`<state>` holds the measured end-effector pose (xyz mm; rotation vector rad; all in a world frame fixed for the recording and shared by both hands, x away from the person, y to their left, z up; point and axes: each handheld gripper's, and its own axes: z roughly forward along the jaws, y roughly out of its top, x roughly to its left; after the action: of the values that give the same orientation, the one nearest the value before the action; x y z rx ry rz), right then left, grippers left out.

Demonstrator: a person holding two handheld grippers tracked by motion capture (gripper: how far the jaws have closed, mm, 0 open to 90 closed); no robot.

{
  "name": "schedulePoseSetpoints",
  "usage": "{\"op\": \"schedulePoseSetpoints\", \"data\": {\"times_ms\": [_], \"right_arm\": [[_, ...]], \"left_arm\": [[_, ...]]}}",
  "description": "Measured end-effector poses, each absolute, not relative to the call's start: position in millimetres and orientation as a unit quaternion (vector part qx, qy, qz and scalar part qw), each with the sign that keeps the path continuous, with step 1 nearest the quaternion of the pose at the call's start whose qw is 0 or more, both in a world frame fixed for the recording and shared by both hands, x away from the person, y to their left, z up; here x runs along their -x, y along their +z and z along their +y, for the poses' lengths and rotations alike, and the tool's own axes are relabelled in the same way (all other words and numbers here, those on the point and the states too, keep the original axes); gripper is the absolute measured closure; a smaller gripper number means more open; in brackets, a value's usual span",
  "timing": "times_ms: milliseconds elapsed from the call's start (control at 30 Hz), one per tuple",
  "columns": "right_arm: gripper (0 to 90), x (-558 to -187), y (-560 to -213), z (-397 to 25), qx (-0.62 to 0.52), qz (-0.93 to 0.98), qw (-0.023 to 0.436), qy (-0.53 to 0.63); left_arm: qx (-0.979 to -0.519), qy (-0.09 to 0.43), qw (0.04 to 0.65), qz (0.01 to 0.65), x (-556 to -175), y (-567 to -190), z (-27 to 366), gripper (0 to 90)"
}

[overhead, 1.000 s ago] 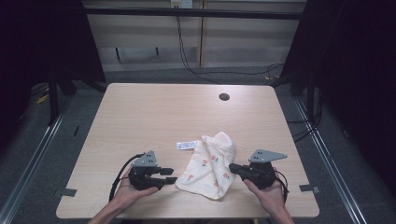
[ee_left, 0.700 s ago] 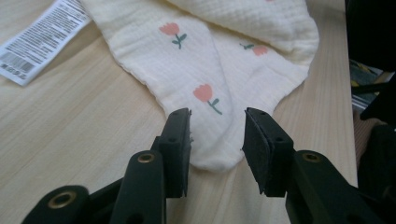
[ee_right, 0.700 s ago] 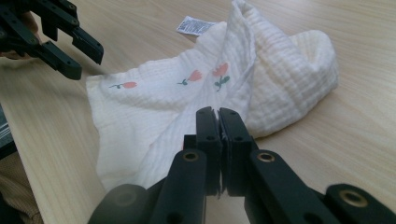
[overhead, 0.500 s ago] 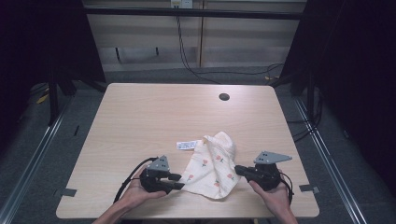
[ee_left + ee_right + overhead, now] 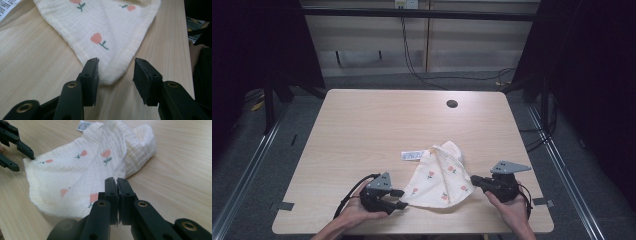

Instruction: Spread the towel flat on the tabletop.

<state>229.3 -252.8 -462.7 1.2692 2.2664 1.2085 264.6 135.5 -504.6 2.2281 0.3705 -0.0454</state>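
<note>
Item: cream muslin cloth with tulip print, lying crumpled on the near middle of the wooden table, between two hand-held grippers.

Detail: The cloth is judged light, soft and limp, liable to sag and fold when lifted; a hemmed corner is the best hold. The left gripper is held with jaws parted, the near corner lying between them, not yet pinched. The right gripper is seen pressed shut at the cloth's edge; whether fabric is caught cannot be told. A printed label is noted at the cloth's far-left edge.
</note>
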Motion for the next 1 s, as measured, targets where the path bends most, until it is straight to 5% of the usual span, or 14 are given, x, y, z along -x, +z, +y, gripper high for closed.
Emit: {"op": "schedulePoseSetpoints", "data": {"times_ms": [200,367,667,1000], "right_arm": [[87.5,-230,-462,-255,-0.444,0.779,0.139,0.421],[87.4,-231,-463,-252,-0.441,0.782,0.138,0.419],[87.6,-231,-460,-252,-0.439,0.775,0.128,0.435],[87.9,-232,-439,-254,-0.442,0.735,0.115,0.501]], "left_arm": [[-0.895,0.031,0.419,0.15,-261,-505,133,73.1],[-0.89,0.01,0.423,0.17,-269,-506,135,86.7],[-0.875,-0.058,0.442,0.188,-279,-498,135,88.5],[-0.826,-0.058,0.518,0.215,-288,-461,157,88.6]]}}
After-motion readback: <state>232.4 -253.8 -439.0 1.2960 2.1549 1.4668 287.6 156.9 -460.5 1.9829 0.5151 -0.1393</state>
